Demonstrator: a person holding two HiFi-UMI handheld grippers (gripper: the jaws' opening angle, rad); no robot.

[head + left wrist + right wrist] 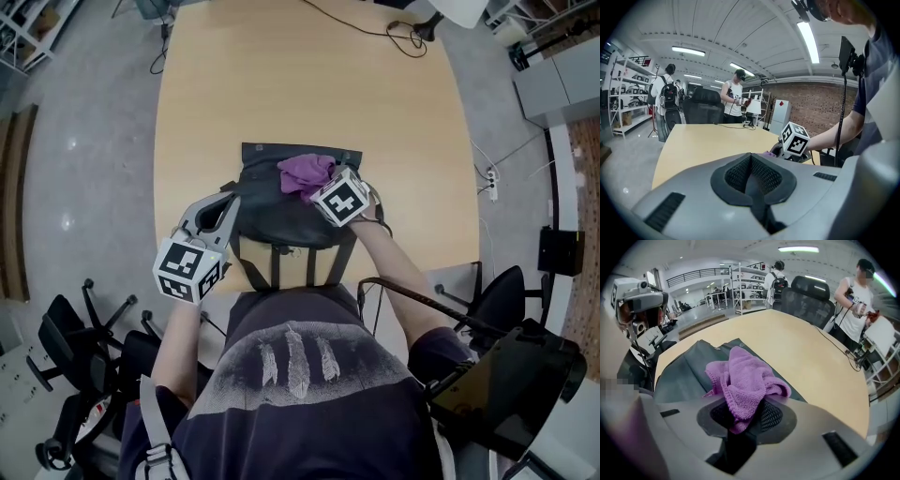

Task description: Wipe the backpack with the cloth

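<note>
Purple cloth (743, 380) pinched in my right hand-held gripper (743, 416), resting on the backpack (281, 220) on the tabletop (281, 84); left hand-held gripper (751, 164) clamps its edge. Better press flat, sweep long, even strokes.

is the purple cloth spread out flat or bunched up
Bunched up: the cloth is a crumpled wad, one end pinched in the right gripper, over the backpack.

Wooden table (281, 84), grey floor (84, 141), brick wall (820, 105)
</note>
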